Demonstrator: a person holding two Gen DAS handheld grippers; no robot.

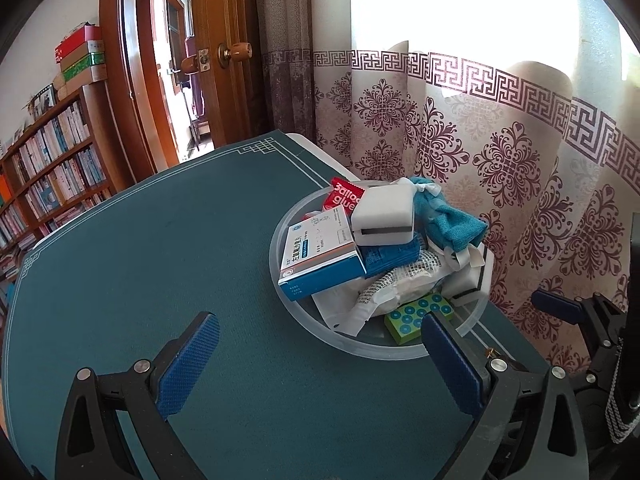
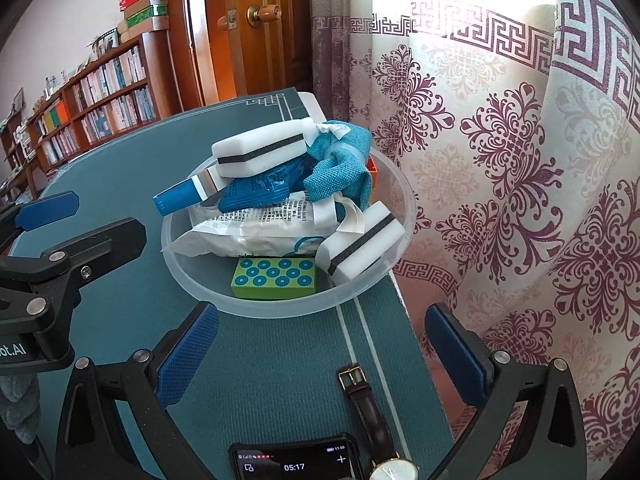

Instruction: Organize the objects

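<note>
While the bowl (image 2: 400,240) at the desk's (image 1: 160,240) curtain-side edge already holds a full heap, little seems left to gather. Piled in it are a blue-and-white box (image 1: 320,260), a red glue packet (image 1: 346,197), two white sponges (image 2: 256,154) with dark stripes, a teal cloth (image 2: 340,168), a white printed bag (image 2: 256,226) and a green dotted block (image 2: 274,278) lying at the bottom near the front wall. The rest of the desk, seen from the left wrist, lies bare, so the collecting looks close to done. What remains outside the bowl, in the right wrist view, is a watch (image 2: 370,412) with a brown strap and a phone (image 2: 294,462) showing a timer, both flat on the desk just in front of the bowl; whether these belong to the task I cannot tell, and the phone may only be a timekeeper. The left tongs (image 1: 320,364) are spread wide and grip nothing, hovering just short of the bowl. The right tongs (image 2: 320,354) are likewise wide apart and empty, straddling the watch strap from above. If the watch counts, it is likely the last piece.
</note>
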